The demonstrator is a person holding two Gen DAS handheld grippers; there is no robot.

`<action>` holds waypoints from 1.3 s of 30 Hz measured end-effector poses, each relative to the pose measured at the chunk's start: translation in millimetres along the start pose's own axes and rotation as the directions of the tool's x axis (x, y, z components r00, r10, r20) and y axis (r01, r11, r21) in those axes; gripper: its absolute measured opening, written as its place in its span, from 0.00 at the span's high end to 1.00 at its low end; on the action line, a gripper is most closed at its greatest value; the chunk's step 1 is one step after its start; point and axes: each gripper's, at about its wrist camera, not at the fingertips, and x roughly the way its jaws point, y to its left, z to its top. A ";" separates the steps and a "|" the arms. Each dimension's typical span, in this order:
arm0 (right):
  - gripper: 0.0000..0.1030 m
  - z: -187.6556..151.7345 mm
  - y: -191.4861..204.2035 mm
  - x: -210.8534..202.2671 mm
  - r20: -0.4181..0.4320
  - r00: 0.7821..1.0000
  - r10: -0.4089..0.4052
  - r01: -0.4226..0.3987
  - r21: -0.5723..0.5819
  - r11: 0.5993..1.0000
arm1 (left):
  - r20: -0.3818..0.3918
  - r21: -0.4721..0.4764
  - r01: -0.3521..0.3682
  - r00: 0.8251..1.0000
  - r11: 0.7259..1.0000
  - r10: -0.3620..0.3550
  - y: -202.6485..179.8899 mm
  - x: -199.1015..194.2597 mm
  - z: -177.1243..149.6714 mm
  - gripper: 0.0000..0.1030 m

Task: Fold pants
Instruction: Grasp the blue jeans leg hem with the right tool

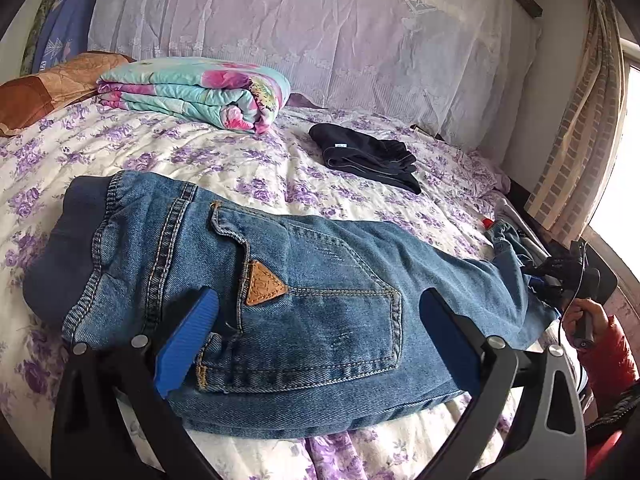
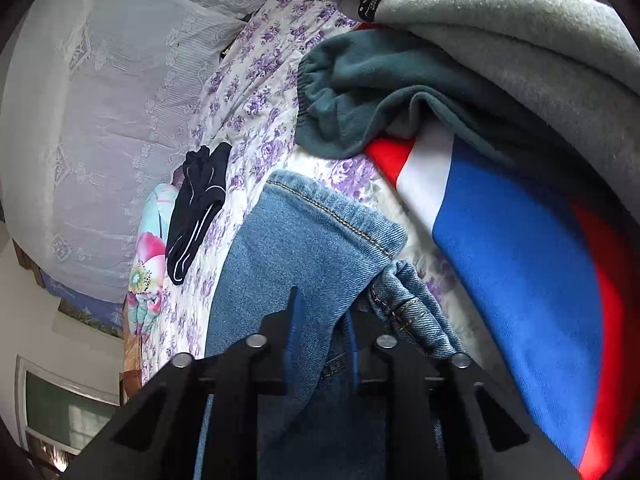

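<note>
A bed (image 1: 168, 148) is filling the room, wearing a white quilt printed with purple flowers. A pale lilac lace cloth (image 1: 304, 28) is draping the headboard behind it. Daylight is pouring through a window (image 1: 628, 152) where a brick-patterned curtain (image 1: 576, 148) is hanging.

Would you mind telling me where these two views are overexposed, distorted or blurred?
Left wrist view: the window at the right edge is blown out white, and the fisheye bows the bed; the jeans stay sharp. Right wrist view: rolled sideways, evenly lit, with the close red, white and blue garment slightly soft.
</note>
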 end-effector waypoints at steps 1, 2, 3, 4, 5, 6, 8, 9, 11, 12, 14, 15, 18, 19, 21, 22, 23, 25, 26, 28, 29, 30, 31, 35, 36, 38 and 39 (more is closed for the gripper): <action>0.91 -3.4 6.1 -10.2 0.022 1.000 0.010 -0.010 -0.023 1.000 | 0.001 -0.001 0.002 1.000 1.000 -0.002 0.0 -0.1 0.0 0.05; 0.91 -6.0 12.0 -23.1 0.044 0.999 0.022 -0.021 -0.039 0.999 | 0.001 -0.004 0.007 1.000 1.000 -0.007 0.7 -0.6 0.0 0.05; 0.91 -9.0 17.9 -36.9 0.064 0.997 0.035 -0.032 -0.055 0.998 | 0.002 -0.007 0.013 1.000 1.000 -0.013 1.2 -1.3 0.2 0.05; 0.91 -13.5 23.0 -53.7 0.083 0.996 0.043 -0.037 -0.070 0.997 | 0.004 -0.012 0.021 1.000 1.000 -0.021 2.2 -2.1 0.3 0.05; 0.91 -17.5 24.3 -69.1 0.100 0.994 0.043 -0.035 -0.077 0.996 | 0.006 -0.019 0.032 0.999 0.999 -0.032 3.8 -3.1 0.3 0.05; 0.91 -21.6 22.2 -82.7 0.109 0.993 0.036 -0.027 -0.081 0.996 | 0.007 -0.023 0.042 0.999 0.999 -0.042 5.1 -4.1 0.5 0.05; 0.91 -35.3 9.0 -98.7 0.109 0.994 -0.019 0.027 -0.071 0.997 | 0.005 -0.027 0.062 0.998 0.998 -0.062 8.1 -5.7 0.6 0.05; 0.91 -43.9 -3.3 -101.3 0.101 0.993 -0.057 0.062 -0.045 0.997 | 0.005 -0.032 0.073 0.997 0.997 -0.073 9.7 -6.8 0.8 0.05; 0.91 -55.7 -35.1 -98.8 0.076 0.991 -0.106 0.104 0.023 0.994 | 0.006 -0.049 0.094 0.996 0.994 -0.094 12.9 -8.1 1.9 0.05; 0.92 -58.5 -49.7 -95.0 0.070 0.992 -0.106 0.101 0.062 0.993 | 0.002 -0.056 0.099 0.995 0.993 -0.099 13.9 -7.9 2.9 0.05; 0.99 -60.4 -62.9 -93.1 0.068 0.995 -0.068 0.061 0.102 0.993 | -0.017 -0.066 0.097 0.995 0.993 -0.099 13.8 -6.7 5.5 0.05; 0.99 -59.4 -60.4 -95.3 0.071 0.995 -0.066 0.059 0.097 0.993 | -0.027 -0.076 0.097 0.995 0.992 -0.100 14.3 -6.6 7.2 0.05; 0.92 -57.1 -25.2 -114.4 0.143 0.985 -0.099 0.106 -0.039 0.994 | -0.029 -0.142 0.128 0.991 0.981 -0.134 17.9 -14.0 13.5 0.05; 0.92 -58.6 -9.1 -117.8 0.138 0.988 -0.067 0.080 -0.097 0.992 | -0.020 -0.166 0.148 0.988 0.975 -0.153 18.7 -17.8 15.8 0.05; 0.88 -66.7 12.8 -111.5 0.047 0.998 0.030 -0.023 -0.152 0.988 | -0.004 -0.201 0.206 0.978 0.958 -0.211 15.0 -23.7 19.3 0.05; 0.73 -74.9 20.8 -104.0 0.001 0.998 0.055 -0.054 -0.163 0.985 | -0.005 -0.211 0.246 0.968 0.946 -0.253 10.2 -24.3 19.7 0.05; 0.65 -83.8 26.3 -95.6 -0.036 0.998 0.058 -0.063 -0.174 0.983 | -0.008 -0.212 0.277 0.958 0.937 -0.286 3.0 -24.1 19.3 0.05; 0.59 -99.4 31.1 -78.5 -0.100 0.993 0.055 -0.073 -0.182 0.981 | -0.025 -0.168 0.293 0.953 0.941 -0.302 -17.9 -22.6 16.4 0.05; 0.59 -103.8 29.7 -71.9 -0.124 0.990 0.074 -0.093 -0.160 0.983 | -0.042 -0.135 0.290 0.954 0.948 -0.298 -29.2 -20.7 14.1 0.05; 0.59 -106.3 23.5 -63.5 -0.154 0.982 0.111 -0.127 -0.094 0.987 | -0.086 -0.076 0.285 0.953 0.955 -0.291 -51.4 -13.6 8.1 0.05; 0.59 -106.6 19.4 -60.8 -0.160 0.980 0.119 -0.131 -0.068 0.989 | -0.107 -0.053 0.288 0.950 0.956 -0.292 -60.8 -8.9 5.1 0.05; 0.59 -106.7 15.2 -58.4 -0.164 0.979 0.119 -0.128 -0.045 0.991 | -0.120 -0.037 0.290 0.949 0.956 -0.292 -67.7 -4.7 2.4 0.05; 0.59 -106.9 10.3 -57.4 -0.168 0.978 0.126 -0.132 -0.025 0.991 | -0.127 -0.028 0.285 0.950 0.958 -0.287 -72.6 0.2 0.3 0.05; 0.59 -104.4 5.3 -44.3 -0.167 0.973 0.158 -0.158 0.013 0.987 | -0.154 -0.060 0.240 0.957 0.969 -0.247 -72.4 25.5 -3.2 0.05; 0.61 -103.8 5.1 -38.4 -0.169 0.972 0.166 -0.164 0.023 0.986 | -0.174 -0.073 0.223 0.957 0.972 -0.233 -69.7 33.3 -5.2 0.05; 0.62 -103.3 6.4 -26.1 -0.173 0.969 0.176 -0.174 0.032 0.984 | -0.208 -0.068 0.186 0.958 0.980 -0.196 -68.1 44.6 -10.5 0.05; 0.70 -103.7 9.9 -23.3 -0.172 0.970 0.171 -0.171 0.017 0.985 | -0.213 -0.050 0.174 0.960 0.983 -0.181 -70.3 45.5 -12.6 0.05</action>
